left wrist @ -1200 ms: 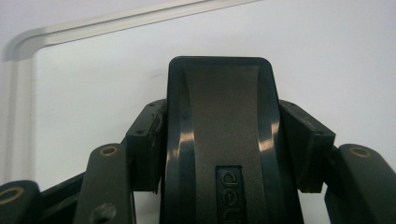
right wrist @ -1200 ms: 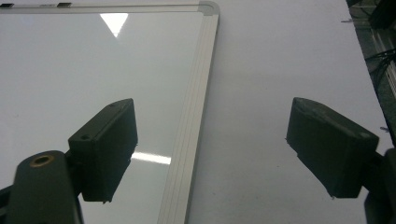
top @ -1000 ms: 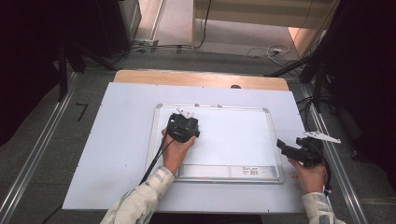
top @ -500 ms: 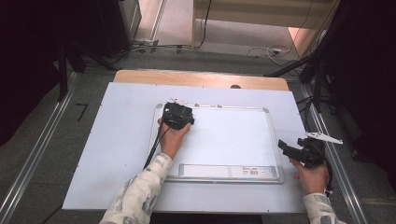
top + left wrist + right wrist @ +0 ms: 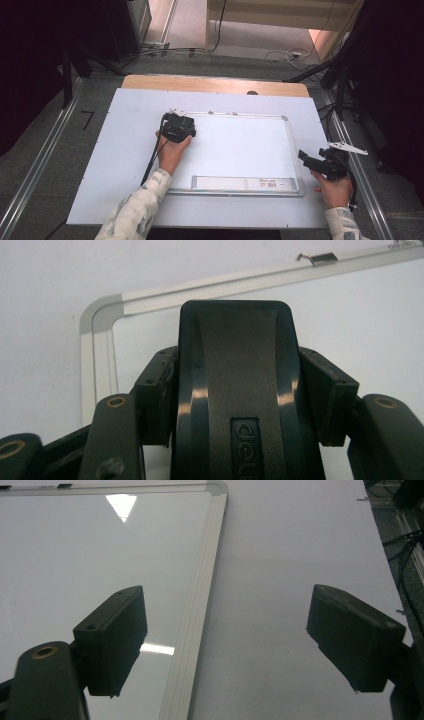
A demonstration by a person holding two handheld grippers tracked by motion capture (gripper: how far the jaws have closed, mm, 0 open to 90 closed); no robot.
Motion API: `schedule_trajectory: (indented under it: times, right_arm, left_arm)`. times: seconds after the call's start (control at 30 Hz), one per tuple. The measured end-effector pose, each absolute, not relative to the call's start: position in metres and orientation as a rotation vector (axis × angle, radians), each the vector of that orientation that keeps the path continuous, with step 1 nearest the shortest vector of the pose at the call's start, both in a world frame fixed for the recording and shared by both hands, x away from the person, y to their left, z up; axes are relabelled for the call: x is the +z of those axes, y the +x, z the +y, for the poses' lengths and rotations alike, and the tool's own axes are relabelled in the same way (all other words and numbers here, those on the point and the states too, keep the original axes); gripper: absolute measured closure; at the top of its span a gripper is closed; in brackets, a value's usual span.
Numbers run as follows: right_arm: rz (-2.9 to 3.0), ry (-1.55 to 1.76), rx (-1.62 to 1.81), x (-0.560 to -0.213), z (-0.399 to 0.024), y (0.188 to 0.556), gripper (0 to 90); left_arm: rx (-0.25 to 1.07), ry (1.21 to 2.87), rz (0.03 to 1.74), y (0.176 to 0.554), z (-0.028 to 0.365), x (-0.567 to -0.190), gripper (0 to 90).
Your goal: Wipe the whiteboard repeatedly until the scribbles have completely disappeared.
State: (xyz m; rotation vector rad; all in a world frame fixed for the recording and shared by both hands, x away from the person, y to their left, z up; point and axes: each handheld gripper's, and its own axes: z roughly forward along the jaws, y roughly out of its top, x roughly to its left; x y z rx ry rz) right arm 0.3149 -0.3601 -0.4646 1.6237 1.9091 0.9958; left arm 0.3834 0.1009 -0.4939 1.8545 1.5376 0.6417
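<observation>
Left tool point(image 5: 240, 390) clamps black eraser point(image 5: 240, 390), probably touching whiteboard point(image 5: 240, 150); right tool point(image 5: 225, 640) wide open, empty.

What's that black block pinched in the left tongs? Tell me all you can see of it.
It looks like a whiteboard eraser: a black, glossy plastic block with rounded corners, a matte band down its middle and raised lettering on top. The left tongs are shut on its two sides. It sits over the whiteboard near the far left corner, by the silver frame. Its underside is hidden.
</observation>
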Motion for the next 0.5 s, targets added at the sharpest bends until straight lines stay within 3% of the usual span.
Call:
schedule_trajectory:
  times: [0.2,0.5]
  right_arm:
    - [1.910,1.625,0.992,-0.465,-0.358,0.316,15.0]
    - [1.918,1.615,0.995,-0.463,-0.353,0.318,15.0]
  left_arm:
    - [0.629,1.895,1.502,0.361,0.087,-0.494,40.5]
    - [0.611,1.970,1.383,0.337,0.035,-0.495,40.6]
